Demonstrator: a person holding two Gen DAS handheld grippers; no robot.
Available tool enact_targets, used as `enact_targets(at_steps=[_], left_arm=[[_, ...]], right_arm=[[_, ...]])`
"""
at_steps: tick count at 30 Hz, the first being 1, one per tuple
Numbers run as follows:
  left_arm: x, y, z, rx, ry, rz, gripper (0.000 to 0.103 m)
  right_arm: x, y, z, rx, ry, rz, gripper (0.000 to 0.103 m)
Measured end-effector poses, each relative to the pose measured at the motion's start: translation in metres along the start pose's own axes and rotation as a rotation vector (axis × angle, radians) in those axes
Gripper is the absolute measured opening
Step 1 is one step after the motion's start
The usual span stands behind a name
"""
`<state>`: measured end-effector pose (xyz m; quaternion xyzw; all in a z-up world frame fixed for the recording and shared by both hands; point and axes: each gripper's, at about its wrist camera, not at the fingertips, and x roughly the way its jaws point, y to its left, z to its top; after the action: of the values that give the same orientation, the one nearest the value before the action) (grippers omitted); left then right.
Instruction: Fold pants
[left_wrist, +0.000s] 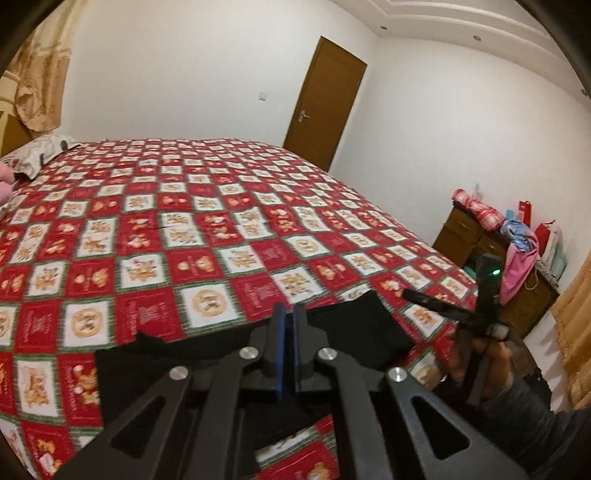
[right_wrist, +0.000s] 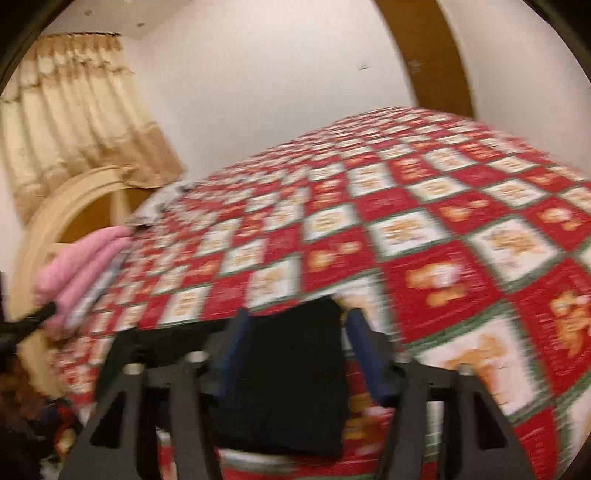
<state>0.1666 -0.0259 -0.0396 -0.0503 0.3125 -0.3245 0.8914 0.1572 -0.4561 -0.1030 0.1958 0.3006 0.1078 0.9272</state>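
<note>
The black pants (left_wrist: 347, 328) lie at the near edge of the bed with the red and white patchwork quilt (left_wrist: 221, 221). My left gripper (left_wrist: 289, 314) has its blue-padded jaws pressed together on the pants' upper edge. In the right wrist view, which is blurred by motion, my right gripper (right_wrist: 295, 325) stands open with the pants (right_wrist: 288, 380) lying between and below its fingers (right_wrist: 236, 343). The right gripper also shows in the left wrist view (left_wrist: 410, 293), at the right of the pants.
A brown door (left_wrist: 325, 99) stands behind the bed. A wooden dresser (left_wrist: 480, 240) with clothes and bags is at the right. A pillow (left_wrist: 37, 153) and pink folded cloth (right_wrist: 81, 266) lie at the bed's left end, near the headboard and curtain (right_wrist: 74, 110).
</note>
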Motion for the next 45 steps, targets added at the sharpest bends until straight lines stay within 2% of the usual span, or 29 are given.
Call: enact_targets(at_steps=[4, 7, 11, 13, 15, 20, 22, 25, 26, 28, 30, 33, 37, 40, 42, 44, 45], left_arm=[[-0.011, 0.03, -0.022, -0.028, -0.008, 0.101, 0.004], [-0.016, 0.053, -0.043, -0.039, -0.003, 0.217, 0.005], [-0.02, 0.079, -0.067, -0.11, -0.017, 0.287, 0.014], [-0.016, 0.085, -0.076, -0.124, -0.015, 0.309, 0.026], [-0.011, 0.089, -0.085, -0.133, -0.011, 0.317, 0.028], [-0.003, 0.088, -0.097, -0.15, 0.004, 0.273, 0.029], [-0.005, 0.089, -0.099, -0.158, -0.007, 0.274, 0.036], [-0.011, 0.094, -0.103, -0.182, -0.028, 0.281, 0.042], [-0.012, 0.095, -0.104, -0.188, -0.031, 0.281, 0.043], [-0.013, 0.097, -0.105, -0.195, -0.036, 0.282, 0.046], [-0.013, 0.097, -0.106, -0.196, -0.034, 0.279, 0.046], [-0.015, 0.098, -0.107, -0.203, -0.038, 0.273, 0.046], [-0.017, 0.099, -0.107, -0.214, -0.054, 0.262, 0.051], [-0.013, 0.095, -0.107, -0.201, -0.042, 0.245, 0.051], [-0.006, 0.091, -0.109, -0.185, -0.021, 0.234, 0.051], [0.001, 0.087, -0.112, -0.168, 0.003, 0.224, 0.052], [0.005, 0.085, -0.114, -0.158, 0.016, 0.232, 0.056]], right_arm=[[0.023, 0.05, -0.021, -0.068, 0.121, 0.149, 0.068], [0.046, 0.085, -0.042, -0.117, 0.214, 0.215, 0.068], [0.073, 0.112, -0.06, -0.105, 0.291, 0.268, 0.068], [0.086, 0.122, -0.069, -0.094, 0.332, 0.291, 0.068], [0.093, 0.127, -0.075, -0.081, 0.356, 0.306, 0.068], [0.106, 0.152, -0.097, -0.078, 0.435, 0.396, 0.068], [0.112, 0.167, -0.109, -0.103, 0.487, 0.417, 0.068], [0.122, 0.181, -0.127, -0.146, 0.537, 0.392, 0.068], [0.127, 0.183, -0.131, -0.145, 0.55, 0.379, 0.065], [0.14, 0.185, -0.137, -0.127, 0.575, 0.366, 0.051], [0.143, 0.188, -0.136, -0.13, 0.561, 0.354, 0.024], [0.134, 0.195, -0.122, -0.156, 0.502, 0.355, 0.008], [0.115, 0.199, -0.096, -0.21, 0.437, 0.317, 0.008], [0.113, 0.193, -0.086, -0.232, 0.417, 0.251, 0.008], [0.121, 0.179, -0.089, -0.214, 0.439, 0.212, 0.008], [0.137, 0.166, -0.098, -0.186, 0.505, 0.201, 0.008], [0.139, 0.162, -0.1, -0.172, 0.498, 0.199, 0.008]])
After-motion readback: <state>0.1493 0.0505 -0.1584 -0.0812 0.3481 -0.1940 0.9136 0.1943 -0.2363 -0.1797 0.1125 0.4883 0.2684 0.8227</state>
